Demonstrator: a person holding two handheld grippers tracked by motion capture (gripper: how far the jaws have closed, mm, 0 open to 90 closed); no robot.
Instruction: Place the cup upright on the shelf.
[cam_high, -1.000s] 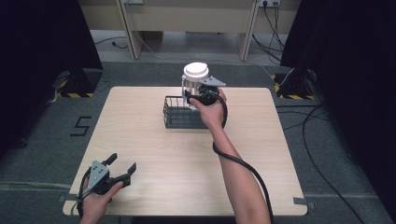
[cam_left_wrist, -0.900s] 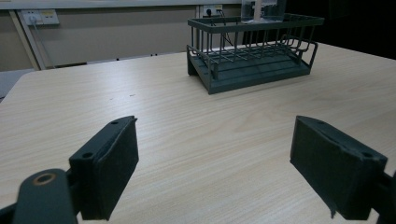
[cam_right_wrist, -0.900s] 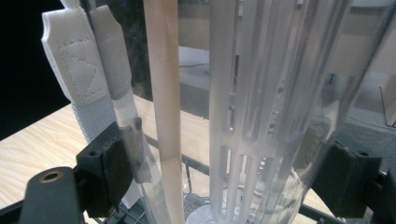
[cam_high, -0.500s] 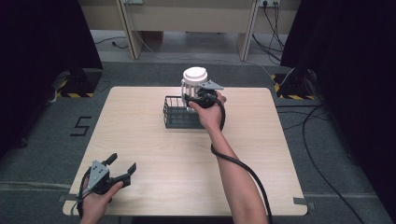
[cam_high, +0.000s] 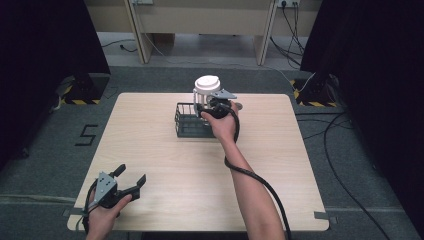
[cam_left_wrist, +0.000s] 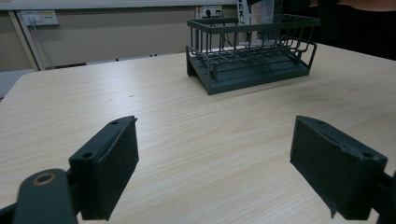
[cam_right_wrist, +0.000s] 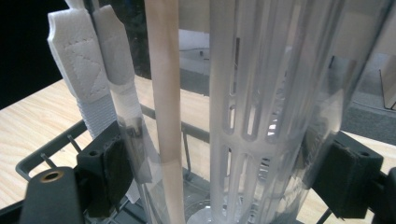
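Note:
A clear plastic bottle (cam_high: 202, 96) with a white lid (cam_high: 206, 83) stands upright at the right end of a dark wire basket (cam_high: 187, 122) at the table's far middle. My right gripper (cam_high: 212, 103) is shut on the bottle's sides. In the right gripper view the bottle (cam_right_wrist: 261, 116) sits between both pads, with a slotted inner tube and a white strap (cam_right_wrist: 84, 70). The basket rim (cam_right_wrist: 46, 156) lies below it, and whether the bottle rests on the basket floor is hidden. My left gripper (cam_high: 132, 174) is open near the front left corner, holding nothing (cam_left_wrist: 215, 140).
The light wooden table (cam_high: 280, 165) is bare apart from the basket (cam_left_wrist: 252, 65). Cables trail over the grey floor at the right. A pale bench with legs stands beyond the table's far edge.
My right gripper has come down a little and slightly left with the bottle, lowering it into the basket's right end. The left gripper has not moved.

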